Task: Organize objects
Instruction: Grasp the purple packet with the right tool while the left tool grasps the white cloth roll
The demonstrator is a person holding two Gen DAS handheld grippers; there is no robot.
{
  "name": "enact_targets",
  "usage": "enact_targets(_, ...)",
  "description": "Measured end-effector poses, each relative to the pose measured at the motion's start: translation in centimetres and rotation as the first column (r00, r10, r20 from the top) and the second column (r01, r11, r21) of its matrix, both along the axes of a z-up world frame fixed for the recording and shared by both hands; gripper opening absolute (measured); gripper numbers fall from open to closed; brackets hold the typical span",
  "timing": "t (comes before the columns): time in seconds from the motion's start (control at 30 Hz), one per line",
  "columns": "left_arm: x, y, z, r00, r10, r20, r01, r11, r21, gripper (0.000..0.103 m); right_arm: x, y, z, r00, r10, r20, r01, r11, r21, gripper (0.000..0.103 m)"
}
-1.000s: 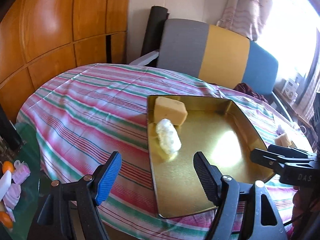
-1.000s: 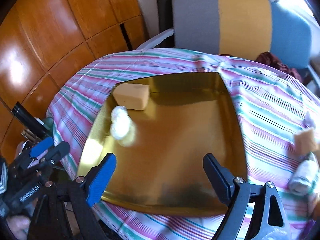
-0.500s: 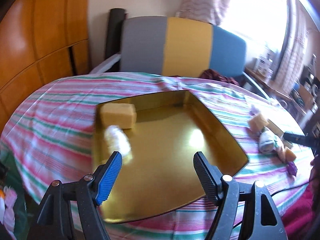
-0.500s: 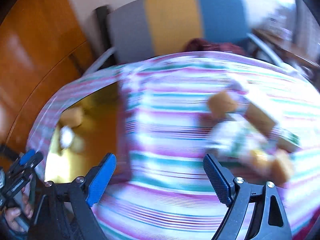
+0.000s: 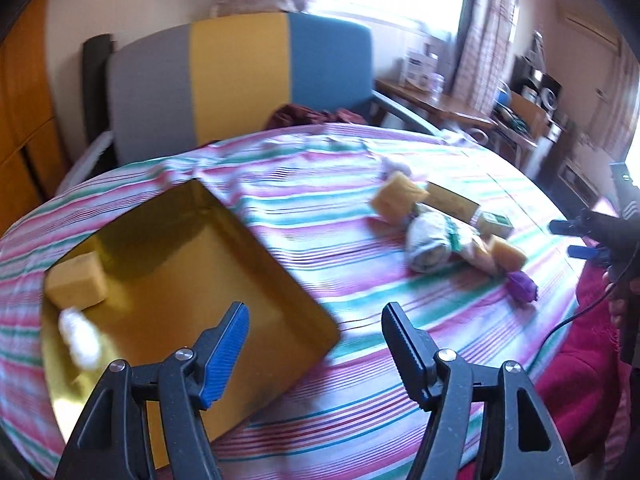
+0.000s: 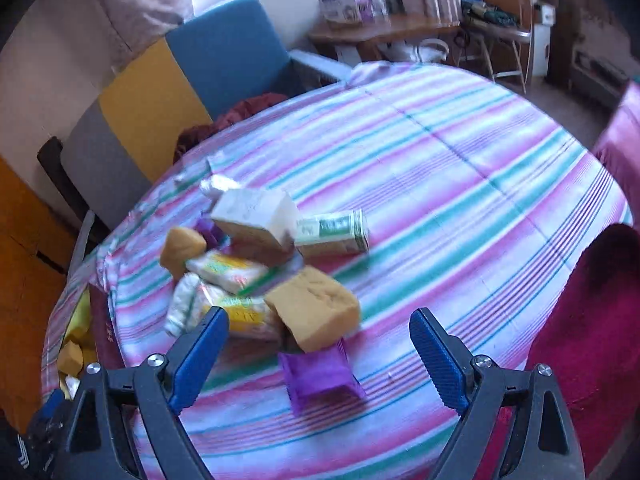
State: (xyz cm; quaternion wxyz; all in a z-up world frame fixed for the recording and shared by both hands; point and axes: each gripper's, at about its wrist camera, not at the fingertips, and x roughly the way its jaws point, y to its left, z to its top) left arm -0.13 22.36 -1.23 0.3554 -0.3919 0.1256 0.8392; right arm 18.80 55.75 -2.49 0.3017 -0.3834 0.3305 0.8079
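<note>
Left gripper (image 5: 316, 320) jaws spread wide, nothing between them, hovering above the near edge of the striped tablecloth (image 5: 320, 208). The gold tray (image 5: 168, 248) sits under and beyond the left jaw, its near right corner just ahead of the gap. Inside the tray, far left of the jaws, a yellow sponge (image 5: 76, 280) lies by the tray's left wall with a blurred white wrapped item (image 5: 80, 336) just nearer to the jaws than it. Ahead and right of the right jaw, well apart from the tray, a loose pile: another yellow sponge (image 5: 394, 196), a white rolled packet (image 5: 428, 244), a small purple item (image 5: 520, 286) nearest the table edge. Right gripper (image 6: 320, 354) jaws also released wide and empty, hovering over that same pile. Between its jaws, just ahead, a purple sachet (image 6: 320, 372) lies flat on the cloth; right beyond it a big orange-yellow sponge (image 6: 316, 308) touches the sachet's far edge. Off the left jaw tip are yellow-and-white wrapped packets (image 6: 224, 276), overlapping one another. Farther out, a white carton (image 6: 256, 212) leans on the pile, and a green-printed box (image 6: 332, 232) lies on its side to its right. A striped armchair (image 6: 160, 92) stands past the table. Motion blur hides all label text.
</note>
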Motion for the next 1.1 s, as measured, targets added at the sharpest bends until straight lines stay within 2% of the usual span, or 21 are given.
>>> enact_targets(0.13, 0.8, 2.2, -0.5, 0.998, -0.064, 0.017, 0.065, 0.998, -0.022, 0.070, -0.5, -0.2, -2.4, 0.998, 0.050, 0.048, -0.046, 0.995, -0.083, 0.091)
enact_targets(0.27, 1.0, 4.2, -0.8, 0.992, -0.113, 0.052, 0.114, 0.993, -0.020, 0.068, -1.8, -0.9, -5.0, 0.987, 0.110, 0.120, -0.094, 0.987, -0.128, 0.088)
enact_targets(0.33, 1.1, 5.4, -1.0, 0.988, -0.138, 0.069, 0.139, 0.990, -0.011, 0.067, -2.6, -1.3, -6.0, 0.973, 0.152, 0.175, -0.128, 0.982, -0.142, 0.081)
enact_targets(0.37, 1.1, 5.9, -1.0, 0.985, -0.152, 0.076, 0.153, 0.988, -0.007, 0.065, -3.0, -1.6, -6.5, 0.965, 0.171, 0.201, -0.144, 0.980, -0.140, 0.070)
enact_targets(0.4, 1.1, 6.6, -1.1, 0.983, -0.166, 0.082, 0.167, 0.986, -0.003, 0.064, -3.4, -1.9, -6.9, 0.954, 0.190, 0.233, -0.162, 0.978, -0.134, 0.055)
enact_targets(0.5, 0.8, 8.2, -1.5, 0.977, -0.187, 0.100, 0.188, 0.982, -0.007, 0.064, -4.3, -3.1, -7.5, 0.923, 0.238, 0.304, -0.223, 0.971, -0.083, 0.053)
enact_targets(0.67, -0.6, 11.3, -3.1, 0.966, -0.202, 0.163, 0.210, 0.977, -0.029, 0.064, -4.2, -4.0, -7.5, 0.921, 0.292, 0.257, -0.280, 0.956, -0.085, 0.049)
enact_targets(0.9, -4.8, 14.3, -5.8, 0.928, -0.120, 0.353, 0.118, 0.993, 0.027, 0.064, -4.1, -5.1, -7.8, 0.908, 0.345, 0.238, -0.334, 0.939, -0.087, 0.050)
enact_targets(1.1, -6.4, 16.7, -6.8, 0.919, -0.099, 0.381, 0.090, 0.995, 0.041, 0.064, -3.7, -5.2, -8.1, 0.905, 0.353, 0.238, -0.341, 0.936, -0.089, 0.051)
